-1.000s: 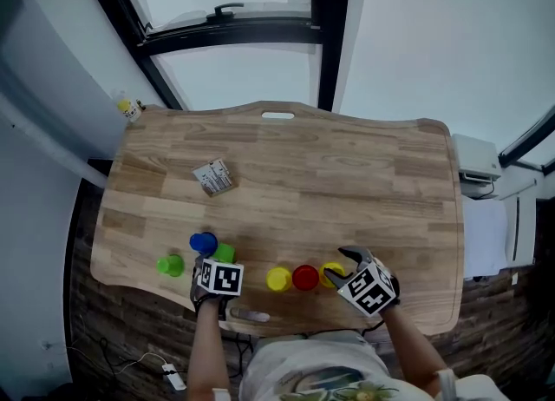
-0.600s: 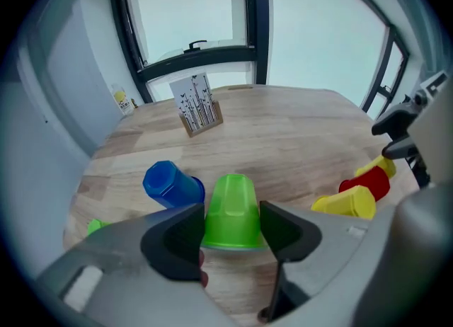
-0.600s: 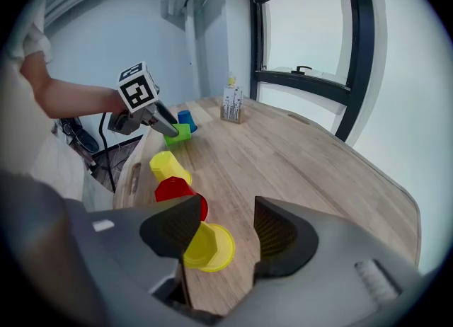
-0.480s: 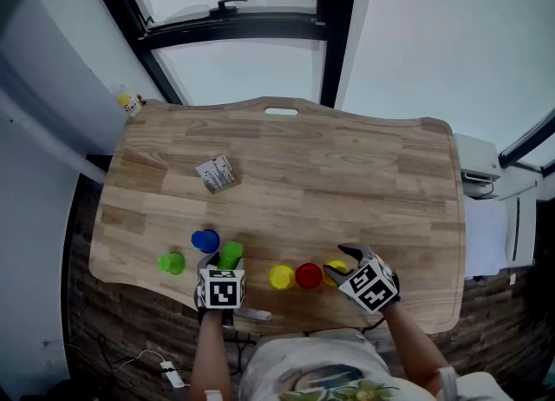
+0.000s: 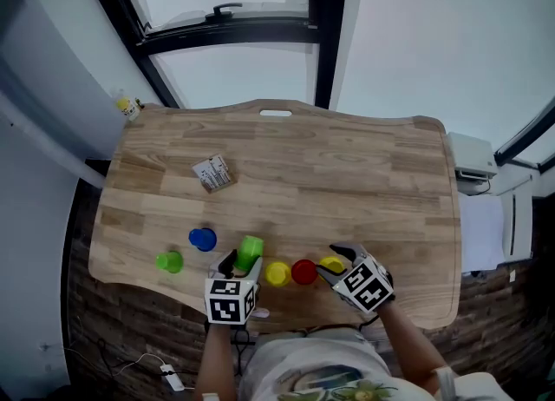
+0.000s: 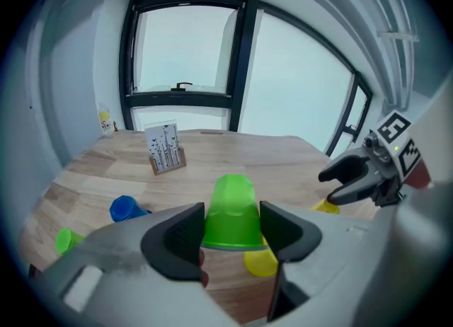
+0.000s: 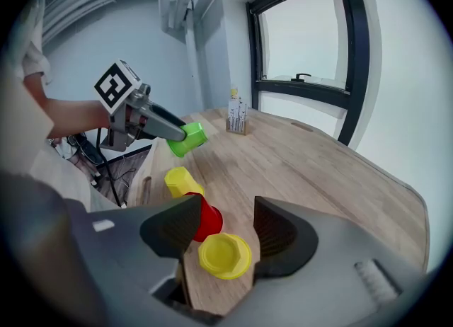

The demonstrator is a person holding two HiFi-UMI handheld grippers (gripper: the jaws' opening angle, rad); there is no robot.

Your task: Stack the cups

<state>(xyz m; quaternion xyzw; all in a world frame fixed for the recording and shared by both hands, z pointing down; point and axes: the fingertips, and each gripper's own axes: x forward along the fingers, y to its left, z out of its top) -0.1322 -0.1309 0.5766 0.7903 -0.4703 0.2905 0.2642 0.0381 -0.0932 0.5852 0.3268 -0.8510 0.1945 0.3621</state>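
The left gripper holds the bright green cup: its jaws have just closed in and now press on the cup's two sides near the rim. The cup is off the wooden table at the near edge, just above and beside the second yellow cup. It is upside down and tilted, its long axis leaning away from the person. The closed narrow base points up and outward, and the open mouth points back toward the gripper and the table. The right gripper has its jaws fairly wide but set against both sides of the yellow cup, which stands mouth-down on the table with its flat base up and its long axis upright. Touching that cup on its left is the red cup, also mouth-down, and the second yellow cup comes next in the same short row along the near edge. Farther left, well apart from the row, the blue cup and a small green cup rest on the table. A card stand sits toward the middle left, and a small bottle sits at the far left corner.
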